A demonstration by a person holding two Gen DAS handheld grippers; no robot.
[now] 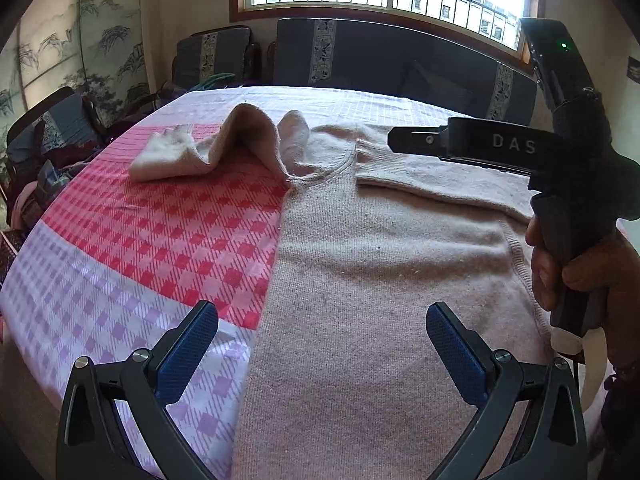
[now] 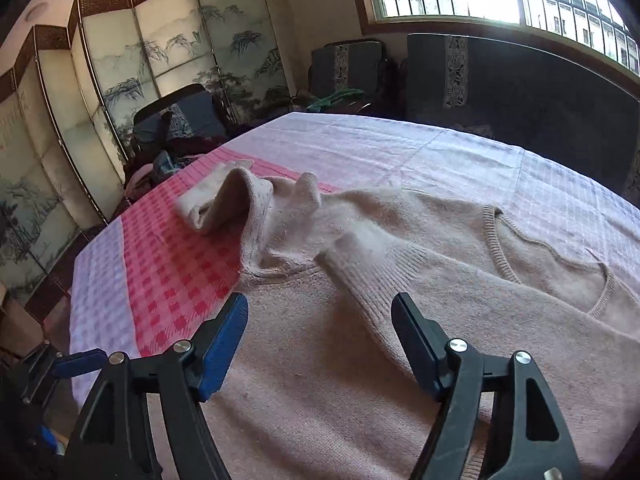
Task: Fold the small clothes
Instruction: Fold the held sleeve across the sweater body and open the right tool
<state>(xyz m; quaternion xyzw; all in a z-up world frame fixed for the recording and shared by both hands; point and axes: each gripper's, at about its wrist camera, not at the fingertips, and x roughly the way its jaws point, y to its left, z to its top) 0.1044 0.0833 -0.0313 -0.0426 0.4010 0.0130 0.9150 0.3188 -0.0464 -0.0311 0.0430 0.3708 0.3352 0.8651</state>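
A pale pink knit sweater lies flat on the checked cloth, also in the right wrist view. Its left sleeve is bunched up on the red checks, also in the right wrist view. The other sleeve is folded across the chest, its cuff near the V-neck. My left gripper is open and empty above the sweater's left edge near the hem. My right gripper is open and empty above the folded sleeve; it shows from the side in the left wrist view.
The table carries a red, lilac and white checked cloth. Dark cushioned chairs stand behind it under a barred window. A painted folding screen and a chair with piled clothes stand at the left.
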